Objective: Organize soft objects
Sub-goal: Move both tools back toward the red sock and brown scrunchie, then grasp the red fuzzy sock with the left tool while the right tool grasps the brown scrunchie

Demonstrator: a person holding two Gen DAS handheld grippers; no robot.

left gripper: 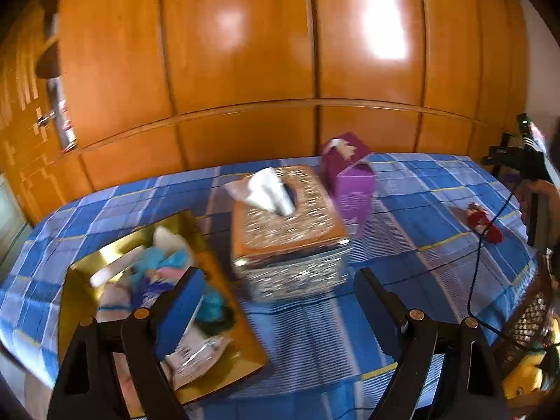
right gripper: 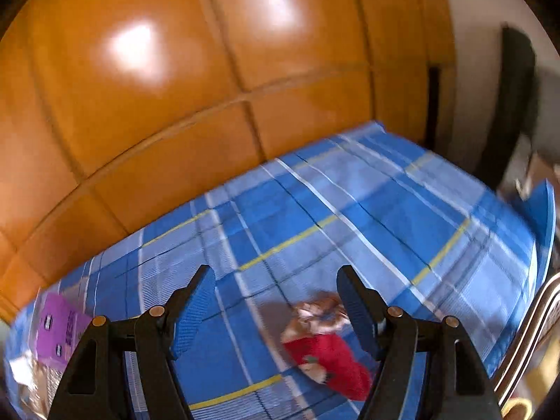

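A small doll in a red dress (right gripper: 325, 346) lies on the blue plaid bedcover (right gripper: 350, 210). In the right wrist view it is just inside the right finger of my right gripper (right gripper: 276, 273), which hovers above it, open and holding nothing. The same doll (left gripper: 484, 222) shows far right in the left wrist view. My left gripper (left gripper: 276, 283) is open and empty over the bed. A gold tray (left gripper: 164, 225) under its left finger holds several soft toys (left gripper: 164, 266) and a plastic packet.
A glittery tissue box (left gripper: 287, 241) stands ahead between the left fingers, with a purple tissue box (left gripper: 350, 178) (right gripper: 56, 329) behind it. A black cable (left gripper: 476, 273) crosses the bed. A yellow plush (left gripper: 525, 381) and a basket (left gripper: 532, 318) sit at the right edge. Wooden wardrobe panels (left gripper: 245, 52) back the bed.
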